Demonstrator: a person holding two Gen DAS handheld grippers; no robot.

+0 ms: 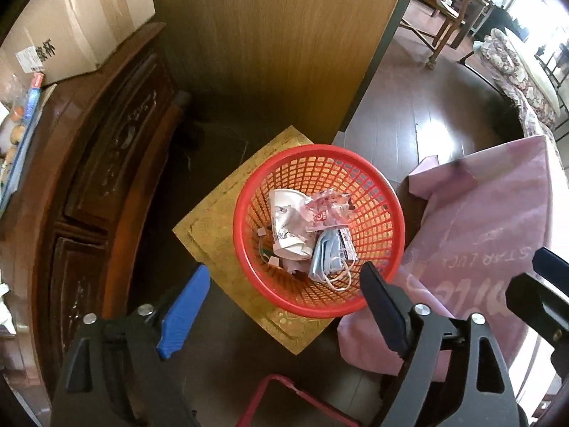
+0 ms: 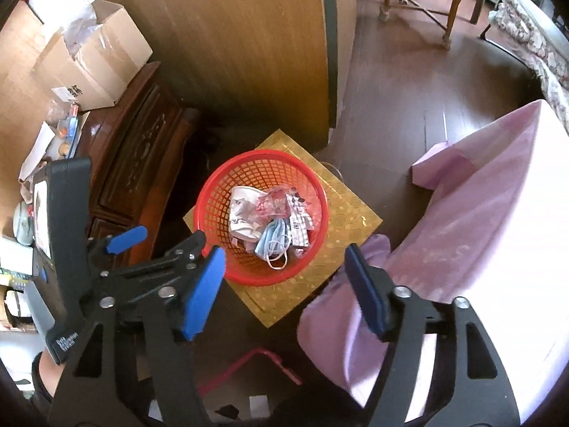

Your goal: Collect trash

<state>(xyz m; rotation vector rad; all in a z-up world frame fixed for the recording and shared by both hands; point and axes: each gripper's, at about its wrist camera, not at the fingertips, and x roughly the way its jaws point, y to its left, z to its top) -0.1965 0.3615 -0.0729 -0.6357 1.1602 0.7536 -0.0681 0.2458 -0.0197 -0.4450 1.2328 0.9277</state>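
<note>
Below, red basket (image 1: 319, 229) of trash on gold board (image 1: 213, 227), pink cloth (image 1: 480, 249) beside, both claws released.

Cardboard box (image 1: 76, 17) atop carved wooden cabinet (image 1: 106, 163); pink sheet (image 2: 490, 213); gold mat (image 1: 213, 224).

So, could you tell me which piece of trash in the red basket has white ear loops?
The light blue face mask, lying in the red basket nearest the open left gripper. The crumpled white paper cup and pinkish plastic wrapper have none.
</note>
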